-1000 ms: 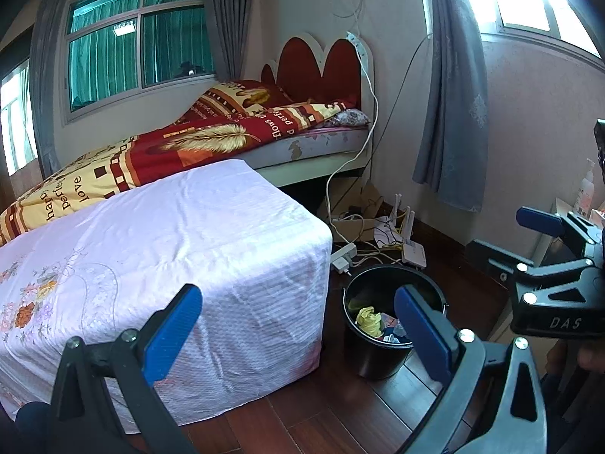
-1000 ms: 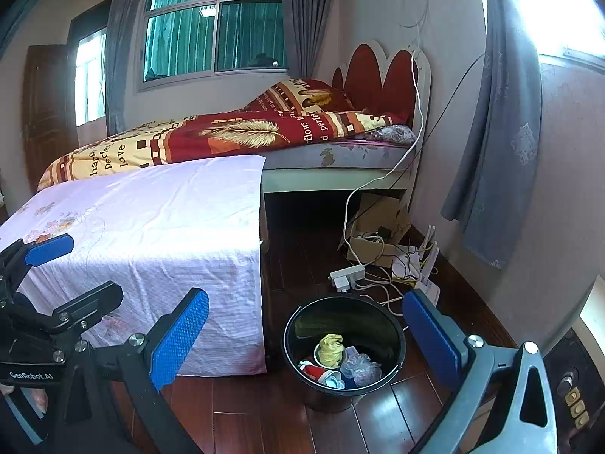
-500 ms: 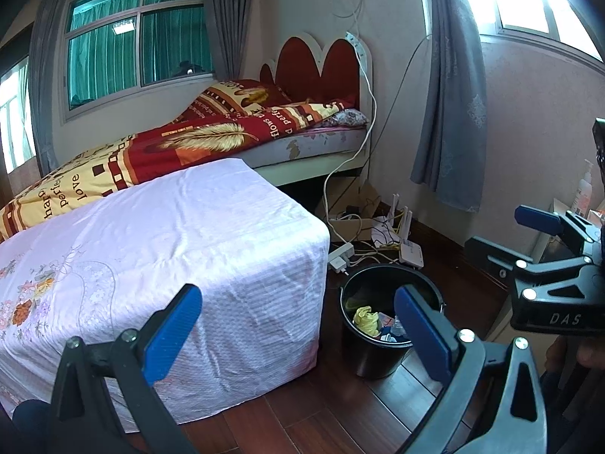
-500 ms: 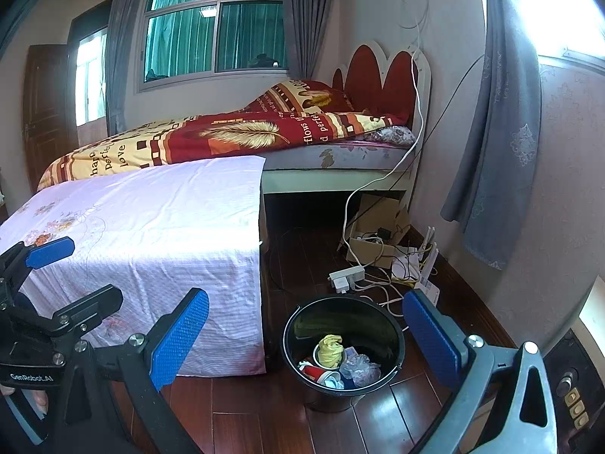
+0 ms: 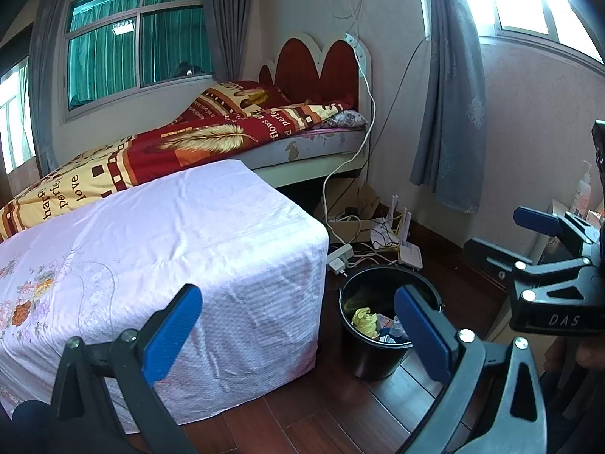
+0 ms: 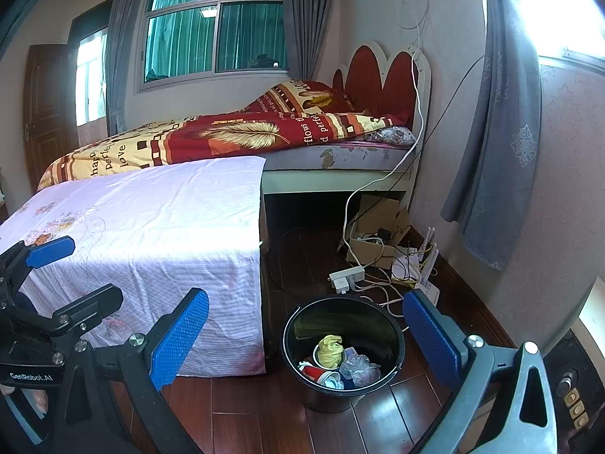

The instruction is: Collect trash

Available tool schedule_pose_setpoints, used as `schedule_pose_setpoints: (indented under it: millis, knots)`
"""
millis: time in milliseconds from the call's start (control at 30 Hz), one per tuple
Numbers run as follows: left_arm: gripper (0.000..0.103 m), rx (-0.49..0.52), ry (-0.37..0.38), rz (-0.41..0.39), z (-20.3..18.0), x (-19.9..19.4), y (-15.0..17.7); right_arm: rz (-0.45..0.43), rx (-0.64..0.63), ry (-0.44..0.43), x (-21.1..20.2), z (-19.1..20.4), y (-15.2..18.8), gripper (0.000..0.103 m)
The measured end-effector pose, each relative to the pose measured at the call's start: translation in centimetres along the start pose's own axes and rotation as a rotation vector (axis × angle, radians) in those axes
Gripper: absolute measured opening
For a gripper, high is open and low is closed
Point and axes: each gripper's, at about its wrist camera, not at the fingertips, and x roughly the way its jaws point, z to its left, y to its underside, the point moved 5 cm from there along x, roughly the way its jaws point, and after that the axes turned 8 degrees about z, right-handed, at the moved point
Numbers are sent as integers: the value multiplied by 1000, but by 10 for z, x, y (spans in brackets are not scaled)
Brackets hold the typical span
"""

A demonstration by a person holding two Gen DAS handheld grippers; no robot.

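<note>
Hovering over dark wood floor (image 6: 234, 412), both claws released, black bin (image 6: 393, 340) beside sheeted bed (image 6: 151, 219)

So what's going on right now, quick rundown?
Left gripper open, empty. Right gripper open, empty. Black bin on floor beside covered table, trash already inside. Cables behind bin, nothing blocking it.

your right hand-held gripper (image 6: 302, 340) hangs wide open and empty above the black bin (image 6: 393, 344), which holds a yellow wrapper (image 6: 329, 350) and crumpled plastic (image 6: 359, 369).
</note>
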Motion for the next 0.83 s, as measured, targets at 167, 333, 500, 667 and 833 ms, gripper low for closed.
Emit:
schedule_pose_setpoints:
  millis: [167,333,500,667,833]
  knots:
    - [102,1,-2,0,-2,0,-1,1,-1,0,0,-1,0,103]
    - [102,9,-9,-13,-3,0,-3,0,-1,-1,0,0,0,103]
    - [102,18,-3,-24,-4,0,-4,-2,-6,-1,-1,-2,0,103]
    - [102,23,6,-37,-5,-2,-4,-3,-6,1,-1,-3,-1,103]
    - [102,14,1,-35,-4,-3,-4,2,-11,2,1,-1,0,103]
